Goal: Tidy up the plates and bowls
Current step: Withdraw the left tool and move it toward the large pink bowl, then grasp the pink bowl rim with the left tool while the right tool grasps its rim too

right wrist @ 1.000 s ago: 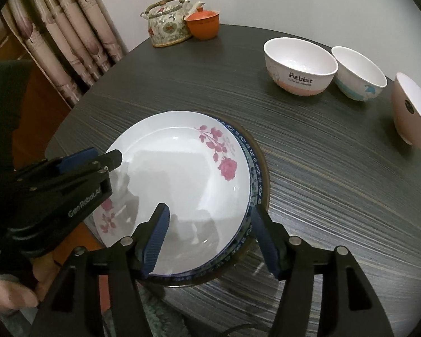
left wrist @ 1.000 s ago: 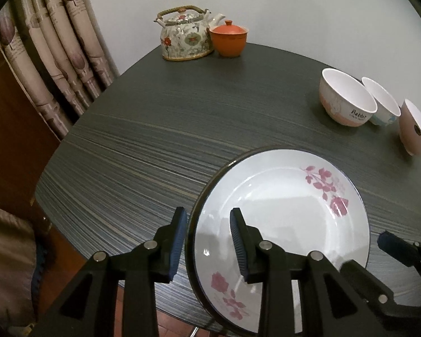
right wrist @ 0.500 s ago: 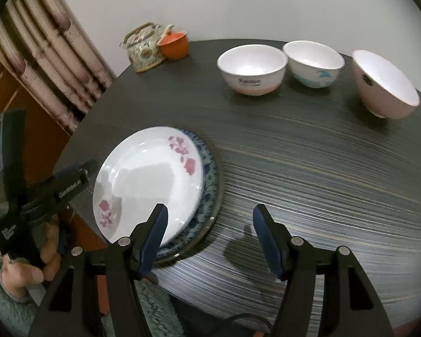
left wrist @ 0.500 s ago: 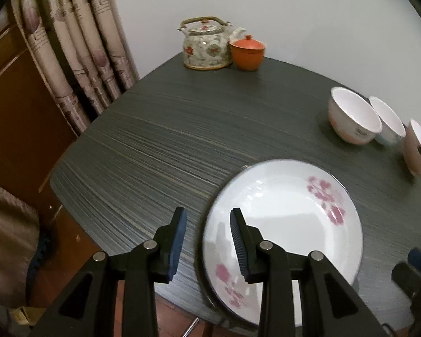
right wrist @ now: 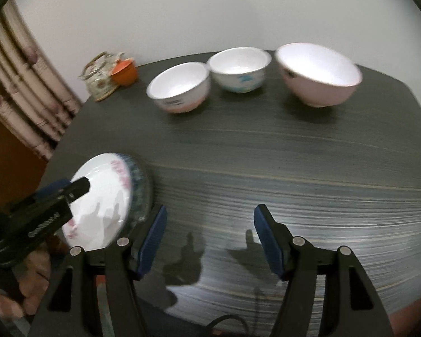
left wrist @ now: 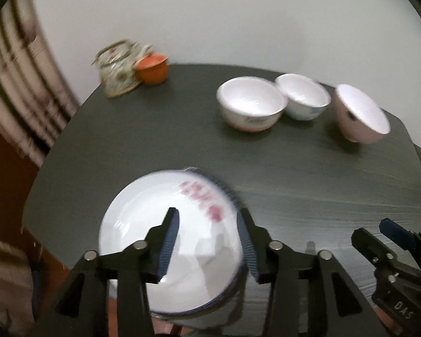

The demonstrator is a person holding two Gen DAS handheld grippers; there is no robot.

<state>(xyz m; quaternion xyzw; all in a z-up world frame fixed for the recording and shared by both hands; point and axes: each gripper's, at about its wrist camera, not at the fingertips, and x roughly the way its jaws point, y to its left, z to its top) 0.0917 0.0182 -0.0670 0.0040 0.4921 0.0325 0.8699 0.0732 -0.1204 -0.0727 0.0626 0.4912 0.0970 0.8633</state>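
letting go, the left gripper (left wrist: 207,236) has just widened off the plate (left wrist: 143,224), now stacked at the table (right wrist: 266,168) edge; right gripper (right wrist: 209,236) gapes empty, pulled rightward.

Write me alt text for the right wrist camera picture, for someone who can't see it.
The open right gripper hangs over bare dark table. Three bowls line the far side beside a floral teapot and orange cup. At left, the left gripper hovers over stacked plates.
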